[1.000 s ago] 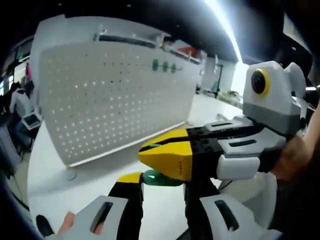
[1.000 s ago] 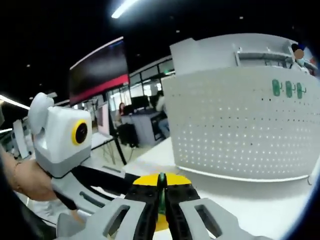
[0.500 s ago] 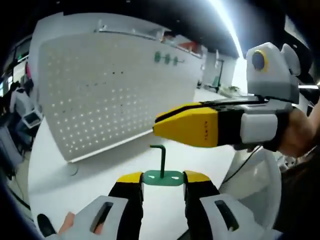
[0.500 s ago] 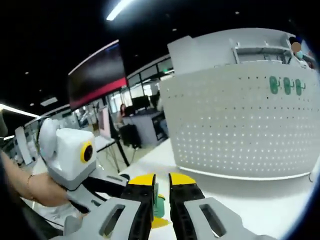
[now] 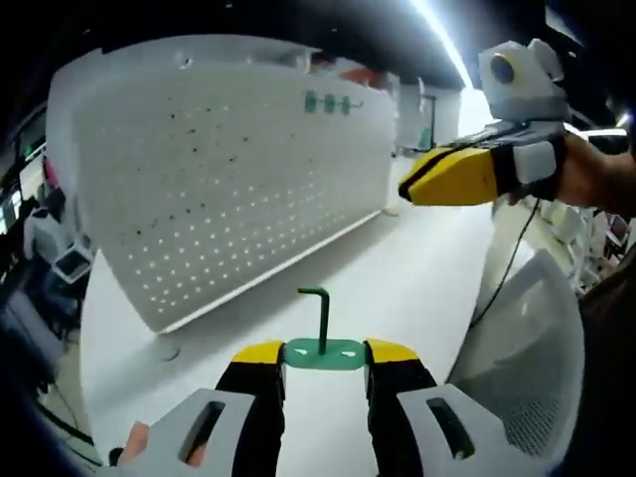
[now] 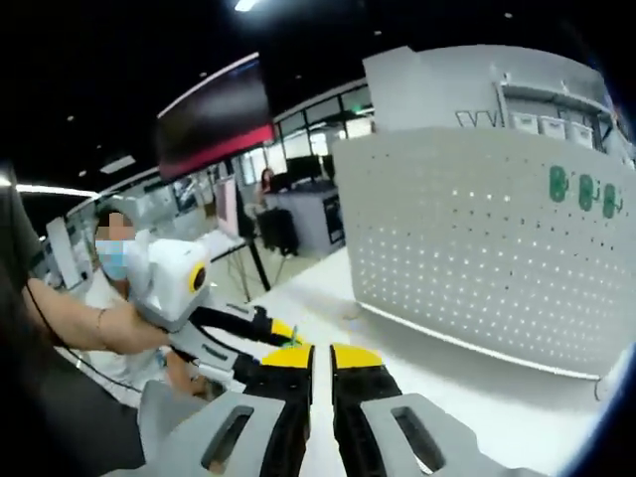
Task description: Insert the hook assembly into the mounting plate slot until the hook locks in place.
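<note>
My left gripper [image 5: 323, 355] is shut on the flat base of a green hook [image 5: 322, 320], whose bent rod stands up between the yellow jaw tips. Ahead stands the white perforated mounting plate [image 5: 229, 189], upright on the table, with three green hooks [image 5: 328, 102] hung near its top edge. My right gripper [image 5: 422, 182] hovers high at the right, held by a hand, jaws together with nothing in them. In the right gripper view its own jaws [image 6: 321, 358] rise from the bottom, the plate [image 6: 477, 248] is at the right, and the left gripper [image 6: 278, 331] is low at the left.
The white table [image 5: 397, 268] stretches between the grippers and the plate. A white mesh chair back [image 5: 532, 348] stands at the right of the left gripper view. A person's arm [image 6: 70, 318] reaches in from the left, with desks and a screen in the room behind.
The right gripper let go of the hook and drew away up and to the right. The hook stays in the left gripper, which has not shifted its hold.
</note>
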`<state>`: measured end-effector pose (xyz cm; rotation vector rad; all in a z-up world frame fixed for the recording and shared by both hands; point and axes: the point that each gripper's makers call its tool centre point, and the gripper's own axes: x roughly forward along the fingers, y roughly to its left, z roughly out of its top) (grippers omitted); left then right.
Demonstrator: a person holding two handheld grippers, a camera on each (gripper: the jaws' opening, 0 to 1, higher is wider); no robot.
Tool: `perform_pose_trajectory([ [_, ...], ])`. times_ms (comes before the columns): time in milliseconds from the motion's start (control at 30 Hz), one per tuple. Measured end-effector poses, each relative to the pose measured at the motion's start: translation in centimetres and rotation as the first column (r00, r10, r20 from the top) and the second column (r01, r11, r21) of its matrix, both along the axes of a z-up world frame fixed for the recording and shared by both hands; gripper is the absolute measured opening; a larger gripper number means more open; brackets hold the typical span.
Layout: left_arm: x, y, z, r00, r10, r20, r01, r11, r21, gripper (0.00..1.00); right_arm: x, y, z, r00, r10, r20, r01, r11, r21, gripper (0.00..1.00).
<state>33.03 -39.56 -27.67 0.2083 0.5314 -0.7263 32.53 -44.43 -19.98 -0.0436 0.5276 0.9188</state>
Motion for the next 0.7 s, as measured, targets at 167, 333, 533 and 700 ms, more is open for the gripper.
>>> perform_pose_trajectory([
  [167, -0.3, -0.8, -0.1, 0.999, -0.036, 0.027, 0.035, 0.999, 0.041, 0.31, -0.1, 0.8, -0.9, 0.989, 0.036, -0.144, -0.04, 0.999, -0.027, 0.06],
  [333, -0.6, -1.7, -0.2, 0.997, -0.07, 0.044, 0.067, 0.995, 0.068, 0.31, -0.5, 2.1, -2.3, 0.969, 0.07, -0.237, -0.09, 0.993, -0.073, 0.09],
  [533, -0.8, -2.2, -0.6, 0.994, -0.09, 0.059, 0.083, 0.991, 0.102, 0.31, -0.5, 2.9, -3.1, 0.957, 0.088, -0.278, -0.124, 0.986, -0.114, 0.09],
  [700, -1.0, -2.3, -0.8, 0.991, -0.099, 0.085, 0.086, 0.987, 0.139, 0.31, -0.5, 3.2, -4.1, 0.941, 0.1, -0.323, -0.162, 0.972, -0.169, 0.09],
])
